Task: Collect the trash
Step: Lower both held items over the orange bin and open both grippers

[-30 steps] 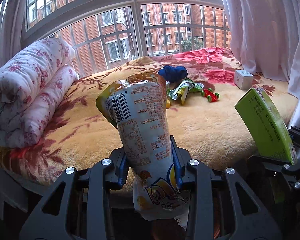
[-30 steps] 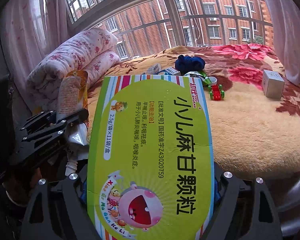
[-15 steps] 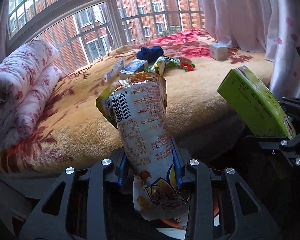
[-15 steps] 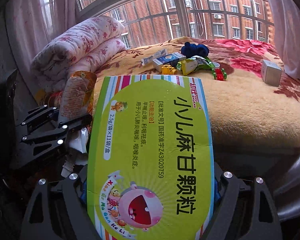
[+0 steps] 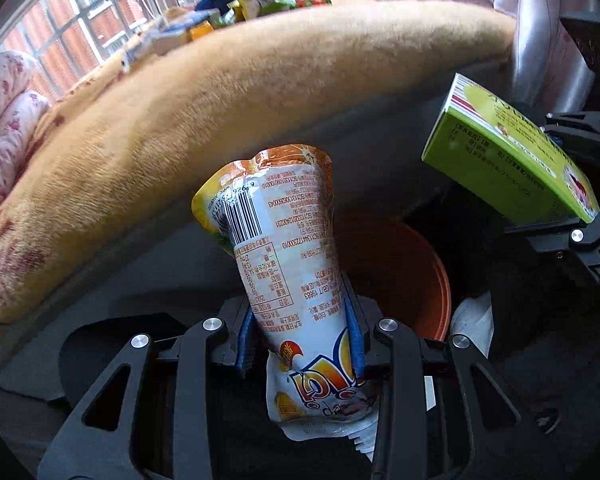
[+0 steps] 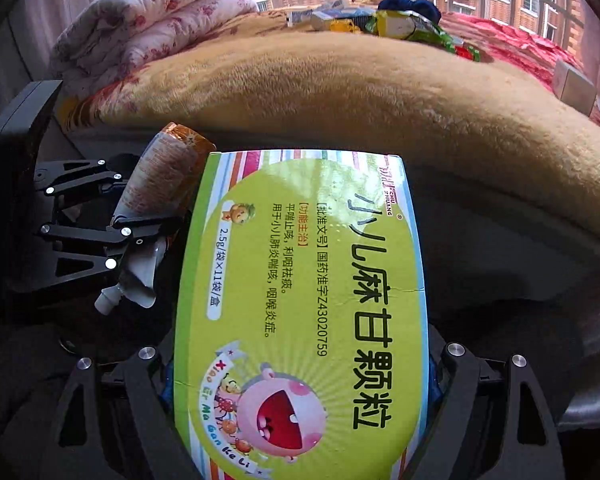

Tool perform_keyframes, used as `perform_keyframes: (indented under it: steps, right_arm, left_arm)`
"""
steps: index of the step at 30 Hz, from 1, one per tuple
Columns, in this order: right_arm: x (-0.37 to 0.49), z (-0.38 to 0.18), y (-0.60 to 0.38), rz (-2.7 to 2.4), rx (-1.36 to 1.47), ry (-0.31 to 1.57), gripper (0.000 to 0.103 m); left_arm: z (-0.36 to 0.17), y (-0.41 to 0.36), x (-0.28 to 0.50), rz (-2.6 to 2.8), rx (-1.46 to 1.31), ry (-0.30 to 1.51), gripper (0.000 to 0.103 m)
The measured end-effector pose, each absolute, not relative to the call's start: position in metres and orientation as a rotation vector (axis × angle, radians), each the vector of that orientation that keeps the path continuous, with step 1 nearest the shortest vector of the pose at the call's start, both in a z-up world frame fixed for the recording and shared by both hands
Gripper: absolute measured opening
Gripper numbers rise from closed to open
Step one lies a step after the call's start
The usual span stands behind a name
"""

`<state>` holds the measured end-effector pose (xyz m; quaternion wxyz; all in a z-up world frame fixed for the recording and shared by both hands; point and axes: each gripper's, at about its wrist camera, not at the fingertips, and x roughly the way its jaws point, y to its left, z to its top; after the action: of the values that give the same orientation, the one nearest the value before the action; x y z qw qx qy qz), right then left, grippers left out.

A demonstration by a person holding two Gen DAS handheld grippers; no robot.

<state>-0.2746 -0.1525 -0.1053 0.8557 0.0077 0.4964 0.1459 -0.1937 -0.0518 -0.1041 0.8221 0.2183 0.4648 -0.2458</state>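
Both grippers have dropped below the bed's edge since a second ago: the window that filled the earlier views is now a strip at the top, and the blanket (image 5: pixel 228 112) bulges overhead.

The left gripper (image 5: pixel 300 332) is clamped on a drink pouch (image 5: pixel 288 248), white with orange print and a barcode, crumpled at its orange top, spout end hanging back behind the pads. The right gripper (image 6: pixel 300 376) is clamped on a flat green medicine box (image 6: pixel 300 300) with black Chinese lettering, striped edges and a pink cartoon face near the jaws.

Only the left view shows an orange bin (image 5: pixel 400 272) just behind the pouch, its rim partly hidden, on the dark floor below the bed; it also shows the box (image 5: pixel 512 152) from the side, tilted, to the right and above the bin. Only the right view shows the pouch's grey spout (image 6: pixel 112 300) and the rolled floral quilt (image 6: pixel 156 12) in full. Both show leftover litter (image 6: pixel 404 24) on the bed.
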Motion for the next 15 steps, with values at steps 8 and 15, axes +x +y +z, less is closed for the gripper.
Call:
perform_keyframes:
  steps: [8,15]
  right_arm:
    - [-0.246,-0.163,-0.149,0.31,0.015,1.196,0.083]
    - [-0.224,-0.206,-0.142,0.325,0.003,1.336,0.083]
  left_arm:
    - [-0.166,-0.058,-0.174,-0.514,0.48,1.191,0.035]
    - [-0.205,-0.054,-0.154,-0.521,0.458,1.332,0.035]
